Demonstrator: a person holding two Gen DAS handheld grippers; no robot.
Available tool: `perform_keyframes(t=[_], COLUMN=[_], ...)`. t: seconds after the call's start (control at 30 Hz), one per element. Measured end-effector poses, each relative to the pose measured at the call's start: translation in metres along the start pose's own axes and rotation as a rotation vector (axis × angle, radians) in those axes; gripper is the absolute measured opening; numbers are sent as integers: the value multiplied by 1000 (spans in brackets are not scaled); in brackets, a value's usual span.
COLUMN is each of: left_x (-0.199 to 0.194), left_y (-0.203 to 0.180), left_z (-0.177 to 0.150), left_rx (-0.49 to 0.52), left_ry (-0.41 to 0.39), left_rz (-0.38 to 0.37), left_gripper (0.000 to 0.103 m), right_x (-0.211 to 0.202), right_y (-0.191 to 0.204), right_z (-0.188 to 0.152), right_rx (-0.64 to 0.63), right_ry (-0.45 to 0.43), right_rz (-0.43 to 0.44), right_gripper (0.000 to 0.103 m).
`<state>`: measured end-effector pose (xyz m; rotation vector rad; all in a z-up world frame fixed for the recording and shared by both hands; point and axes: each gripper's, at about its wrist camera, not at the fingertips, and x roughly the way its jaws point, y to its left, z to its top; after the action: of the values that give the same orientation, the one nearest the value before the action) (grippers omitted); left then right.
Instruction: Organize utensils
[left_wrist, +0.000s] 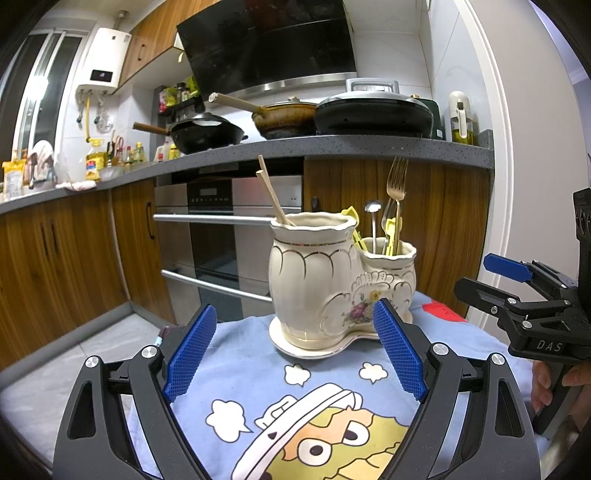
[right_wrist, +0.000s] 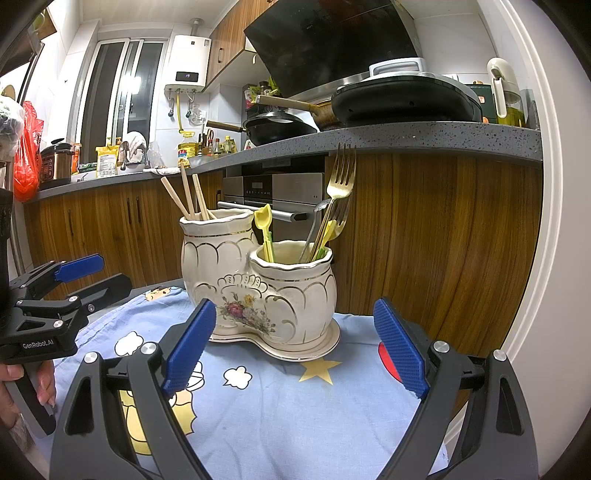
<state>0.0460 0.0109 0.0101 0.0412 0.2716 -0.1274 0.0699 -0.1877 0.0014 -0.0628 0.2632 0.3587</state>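
Both grippers idle over the table, nothing held.

Left gripper (left_wrist: 295, 347): jaws spread wide, blue pads clear of everything, only the cartoon-print cloth (left_wrist: 236, 354) between them. Right gripper (right_wrist: 295, 345): same, jaws wide, empty. Each shows at the edge of the other's view, with a hand (left_wrist: 550, 384) on the right grip.

Ceramic utensil holder (left_wrist: 314, 280): cream, gold trim, floral print, two joined pots on a matching saucer (right_wrist: 321, 345). It stands upright on the cloth, just ahead of both grippers, touching neither.

- Tall pot (right_wrist: 214, 258): wooden chopsticks (right_wrist: 188, 195), leaning toward the oven side. Three show in the right wrist view, two in the left.
- Short pot (right_wrist: 295, 288): gold fork (right_wrist: 341, 177) tallest, a second fork's tines lower against it, a steel spoon (left_wrist: 372, 206), a yellow plastic spoon-like piece (right_wrist: 263, 221), plus another yellow-handled item (left_wrist: 392, 229). The handles overlap, so I can't get an exact count.

No loose utensils on the visible cloth.

Background: grey speckled counter (left_wrist: 332, 146) with a black wok (left_wrist: 207, 133), a brown pan (left_wrist: 284, 116) and a lidded black griddle (left_wrist: 373, 110) under the range hood (left_wrist: 269, 44); built-in oven (left_wrist: 229, 221) below; water heater (left_wrist: 105, 59) on the wall.
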Motion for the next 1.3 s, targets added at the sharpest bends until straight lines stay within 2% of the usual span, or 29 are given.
perform_keyframes(t=[0.73,1.3], left_x=[-1,0], left_y=[5,4], left_z=[0,0], left_rx=[-3,-3], left_ry=[2,16], left_rz=[10,21], left_gripper=[93,94], right_x=[0,0], right_y=[0,0], right_z=[0,0], right_rx=[0,-1], right_ry=[0,0], right_rz=[0,0], right_gripper=[86,87])
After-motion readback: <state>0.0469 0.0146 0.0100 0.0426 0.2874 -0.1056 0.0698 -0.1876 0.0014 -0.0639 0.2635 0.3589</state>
